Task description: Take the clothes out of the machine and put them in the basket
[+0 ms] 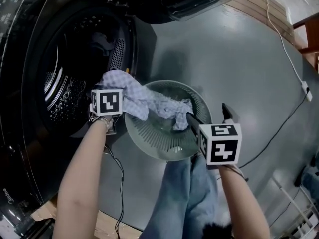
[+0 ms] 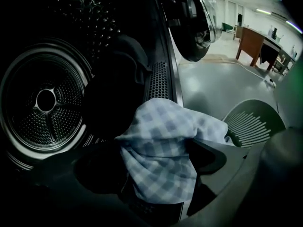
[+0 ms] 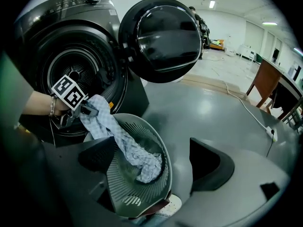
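Observation:
A blue-checked cloth (image 1: 149, 101) stretches from the washing machine's door opening (image 1: 65, 83) down into the round grey-green basket (image 1: 149, 146) on the floor. Its upper end lies draped across my left gripper (image 1: 117, 87), whose jaws stand wide with the cloth (image 2: 161, 141) loose between them and over the right finger (image 2: 215, 157). My right gripper (image 1: 208, 116) hangs over the basket's near right rim, open and empty. In the right gripper view the cloth's lower end (image 3: 142, 167) rests inside the basket (image 3: 142, 195). A dark garment (image 1: 102, 41) is still in the drum (image 2: 47, 100).
The machine's round door (image 3: 165, 37) stands open above the basket. The person's jeans-clad legs (image 1: 179, 198) are right behind the basket. A white cable (image 1: 289, 59) runs over the grey floor at the right. A wooden table (image 3: 272, 79) stands far right.

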Available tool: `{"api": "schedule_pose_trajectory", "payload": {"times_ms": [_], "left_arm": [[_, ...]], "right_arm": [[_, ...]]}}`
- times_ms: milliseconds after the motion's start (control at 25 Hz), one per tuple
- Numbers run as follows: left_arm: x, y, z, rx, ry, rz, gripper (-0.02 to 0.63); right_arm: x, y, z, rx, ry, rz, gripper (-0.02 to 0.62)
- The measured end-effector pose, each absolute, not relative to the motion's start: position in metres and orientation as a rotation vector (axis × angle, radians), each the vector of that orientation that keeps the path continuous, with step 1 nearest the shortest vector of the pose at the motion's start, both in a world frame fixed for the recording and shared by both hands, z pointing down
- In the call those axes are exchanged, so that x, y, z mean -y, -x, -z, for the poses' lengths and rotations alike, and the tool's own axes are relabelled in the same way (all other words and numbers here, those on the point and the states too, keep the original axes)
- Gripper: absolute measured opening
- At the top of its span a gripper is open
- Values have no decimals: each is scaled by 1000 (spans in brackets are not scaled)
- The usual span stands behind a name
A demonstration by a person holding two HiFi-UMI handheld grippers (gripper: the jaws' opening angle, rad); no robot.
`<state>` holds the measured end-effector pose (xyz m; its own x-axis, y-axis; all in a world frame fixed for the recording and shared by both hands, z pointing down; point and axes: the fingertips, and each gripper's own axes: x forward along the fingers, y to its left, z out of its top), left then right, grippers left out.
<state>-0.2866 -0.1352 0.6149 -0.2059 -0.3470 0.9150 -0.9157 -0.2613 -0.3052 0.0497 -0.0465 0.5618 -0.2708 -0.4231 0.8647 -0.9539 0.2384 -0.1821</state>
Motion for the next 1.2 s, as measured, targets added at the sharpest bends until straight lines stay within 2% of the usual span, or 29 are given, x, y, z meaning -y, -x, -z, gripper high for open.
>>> {"api": "schedule_pose_trajectory", "payload": {"times_ms": [40, 120, 160, 200, 280, 520, 880, 1040, 1080, 1160, 1200], "left_arm": [[134, 287, -615, 1494, -1544, -1492, 451], [132, 286, -611, 1511, -1527, -1505, 332], [131, 282, -607, 1514, -1541, -1511, 241], [129, 274, -602, 1504, -1572, -1509, 52], [124, 257, -596, 1462, -1635, -1471, 46], [92, 218, -591, 1286, -1668, -1352, 46], [8, 128, -600, 729, -1773, -1120, 46], [-18, 104, -600, 623, -1792, -1119, 48], [-19, 102, -602, 634, -1803, -1129, 92], [-20, 100, -604, 658, -1803, -1130, 416], [-21, 99, -605, 672, -1795, -1126, 439]], "right_arm": [[46, -49, -562, 1817, -1273, -977, 495], [43, -50, -562, 1810, -1285, -984, 495], [41, -51, -562, 1806, -1288, -986, 495], [38, -52, -562, 1801, -1288, -987, 495], [33, -53, -558, 1798, -1283, -985, 495], [25, -58, -548, 1799, -1285, -981, 495], [14, -61, -543, 1781, -1321, -1002, 492], [0, -61, -541, 1766, -1311, -1003, 491], [-2, -61, -541, 1764, -1312, -1003, 491], [-4, -62, -540, 1764, -1322, -1013, 491], [-5, -63, -541, 1761, -1326, -1018, 491]]}}
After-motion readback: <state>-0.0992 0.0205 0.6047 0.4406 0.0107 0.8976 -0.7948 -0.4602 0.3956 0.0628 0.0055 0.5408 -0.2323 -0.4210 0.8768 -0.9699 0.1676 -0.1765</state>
